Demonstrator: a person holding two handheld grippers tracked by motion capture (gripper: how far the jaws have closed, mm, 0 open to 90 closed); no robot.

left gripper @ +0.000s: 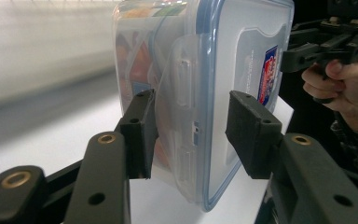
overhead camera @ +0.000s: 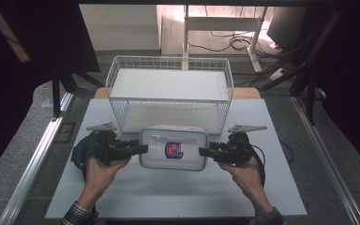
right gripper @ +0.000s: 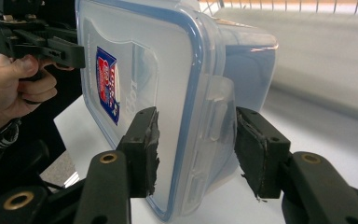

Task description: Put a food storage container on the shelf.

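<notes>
Surface: white table (overhead camera: 178,187) on a grey floor, with a wire basket (overhead camera: 168,84) placed at its far side.
Left hand (overhead camera: 101,168): seen at the left of the high view, holding the left gripper (overhead camera: 143,148).
Left gripper: clenched on the left end of the box (overhead camera: 173,147); in the left gripper view one pad is pressed on the body and one on the lid, over a side latch (left gripper: 182,88).
Box: clear plastic, blue-rimmed lid, red and blue label (overhead camera: 174,150); held level between both grippers, just in front of the basket.
Right gripper (overhead camera: 203,152): clenched on the right end of the box in the same way, over its latch (right gripper: 209,126).
Right hand (overhead camera: 246,171): seen at the right, holding this gripper.
</notes>
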